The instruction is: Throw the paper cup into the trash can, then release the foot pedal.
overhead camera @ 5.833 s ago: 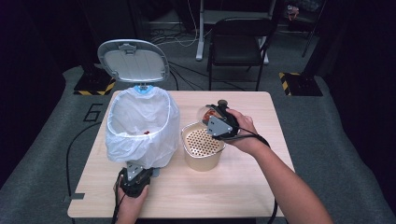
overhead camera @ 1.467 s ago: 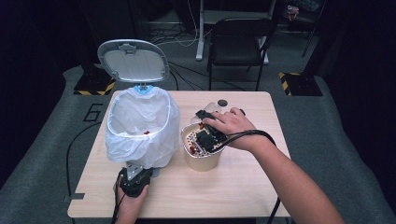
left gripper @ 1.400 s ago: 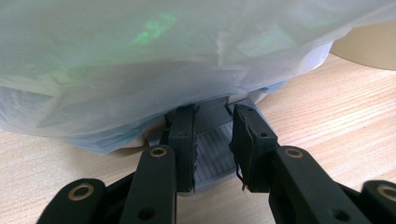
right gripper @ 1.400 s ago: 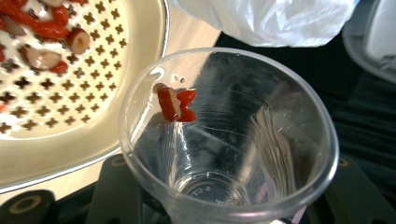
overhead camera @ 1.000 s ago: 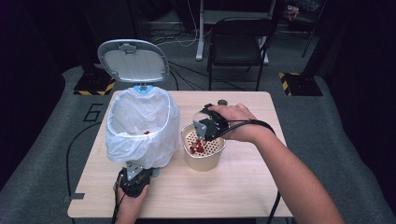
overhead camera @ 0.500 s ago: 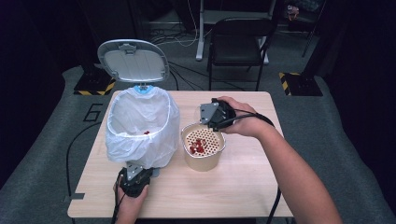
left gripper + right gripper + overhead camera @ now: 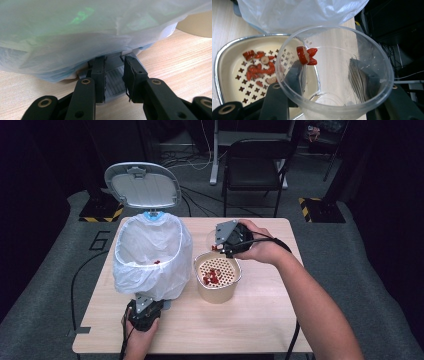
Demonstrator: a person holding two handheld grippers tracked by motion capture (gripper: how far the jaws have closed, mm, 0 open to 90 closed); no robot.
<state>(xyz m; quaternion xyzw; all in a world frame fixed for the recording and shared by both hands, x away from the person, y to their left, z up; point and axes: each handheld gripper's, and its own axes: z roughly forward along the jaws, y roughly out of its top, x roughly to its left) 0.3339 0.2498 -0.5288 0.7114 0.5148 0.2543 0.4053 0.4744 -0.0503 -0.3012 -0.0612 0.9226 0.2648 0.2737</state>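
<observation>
Right claw (image 7: 327,82) grips a tilted cup (image 7: 334,75) by the strainer (image 7: 216,277). Most red bits (image 7: 259,66) are tipped in, two cling inside. Left claw (image 7: 113,75) clamps the bin's pedal (image 7: 113,81).

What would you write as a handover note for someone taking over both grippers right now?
Left gripper: shut on the bin pedal, lid up.
Right gripper: shut on the clear cup, tipped over the strainer bowl.
Done: most red pieces lie in the strainer; some sit in the bin bag.
Left: a few pieces cling inside the cup near the rim; shake them out, then probably set the cup down.
</observation>
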